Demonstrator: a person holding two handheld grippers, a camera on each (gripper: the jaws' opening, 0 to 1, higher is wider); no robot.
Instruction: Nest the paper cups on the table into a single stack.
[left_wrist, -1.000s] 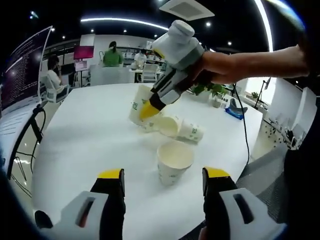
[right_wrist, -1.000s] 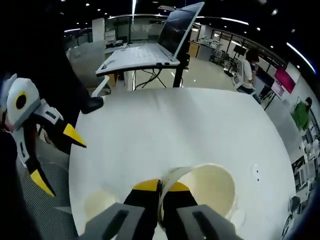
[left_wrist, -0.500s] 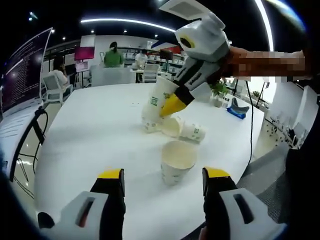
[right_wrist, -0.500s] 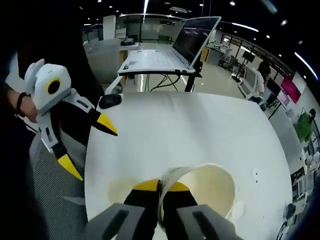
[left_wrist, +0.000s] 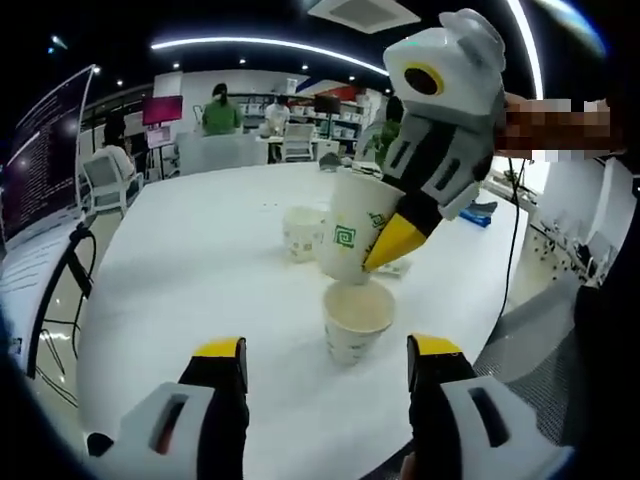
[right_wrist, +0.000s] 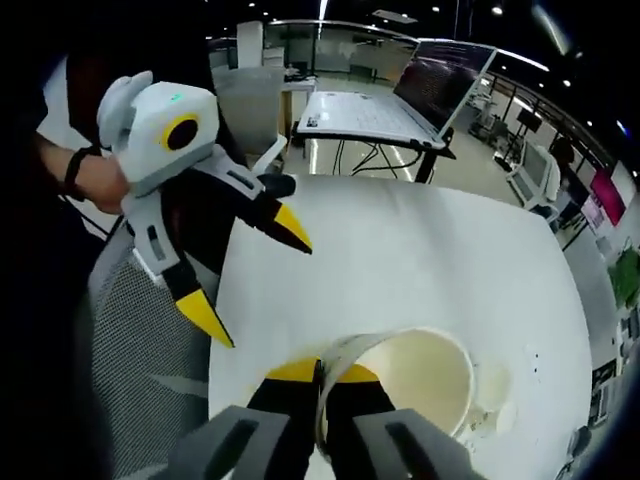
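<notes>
Three white paper cups counted in left gripper view: upright cup ahead of the wide-open left hand-held gripper; held cup just above it, rim pinched by the right hand-held gripper; far cup on the round white worktop. Right gripper view adds an open laptop beyond.

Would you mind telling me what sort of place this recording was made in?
Probably an open-plan office or lab: a large white table, a laptop on a stand, desks with seated people behind, and strip ceiling lights.
</notes>
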